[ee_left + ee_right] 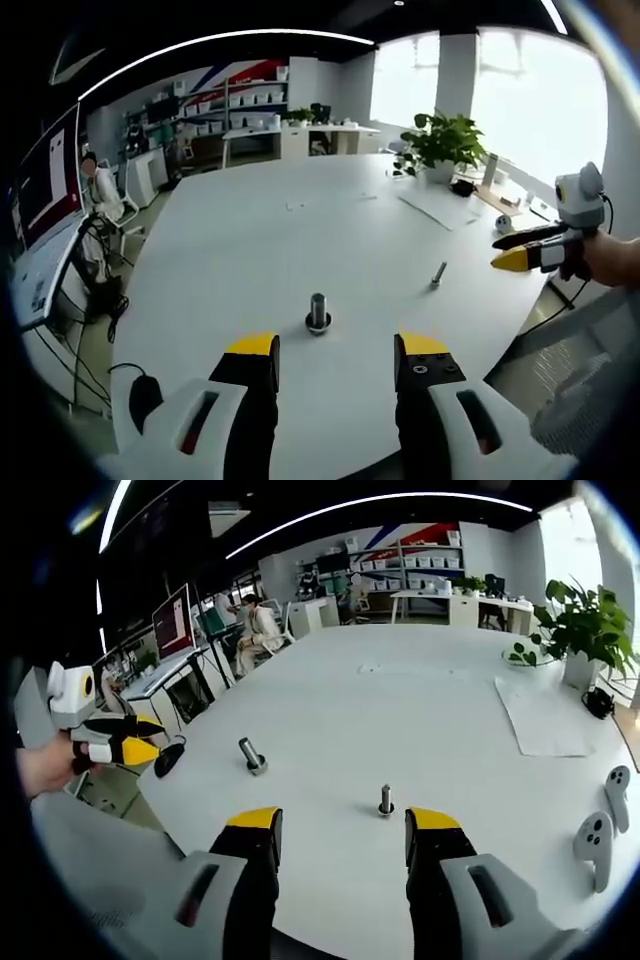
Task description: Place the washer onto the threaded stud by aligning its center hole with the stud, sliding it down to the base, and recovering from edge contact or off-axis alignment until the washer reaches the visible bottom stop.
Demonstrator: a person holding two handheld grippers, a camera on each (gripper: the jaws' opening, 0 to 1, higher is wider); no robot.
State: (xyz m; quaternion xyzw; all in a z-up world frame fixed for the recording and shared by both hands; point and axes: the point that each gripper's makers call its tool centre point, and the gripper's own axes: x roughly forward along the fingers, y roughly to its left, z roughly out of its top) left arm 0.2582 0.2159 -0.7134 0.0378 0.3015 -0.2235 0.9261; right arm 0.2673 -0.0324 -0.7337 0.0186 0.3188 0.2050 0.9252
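A thick grey stud [318, 310] stands upright on the white table [250, 240], with a dark ring around its foot; I cannot tell whether that ring is the washer. It sits just ahead of my open, empty left gripper [337, 352]. A thinner upright bolt [438, 273] stands further right. In the right gripper view the thin bolt [386, 800] is close ahead of my open, empty right gripper [342, 828], and the thick stud [252, 755] lies to its left. The right gripper [515, 252] comes in from the right, the left gripper [135, 742] from the left, both held off the table's edge.
A sheet of paper [545, 715] and a potted plant [580, 620] are at the table's far right. Two white controllers [600, 835] lie near the right edge. A black mouse-like object [168, 757] sits by the left edge. A person [262, 628] sits at desks beyond.
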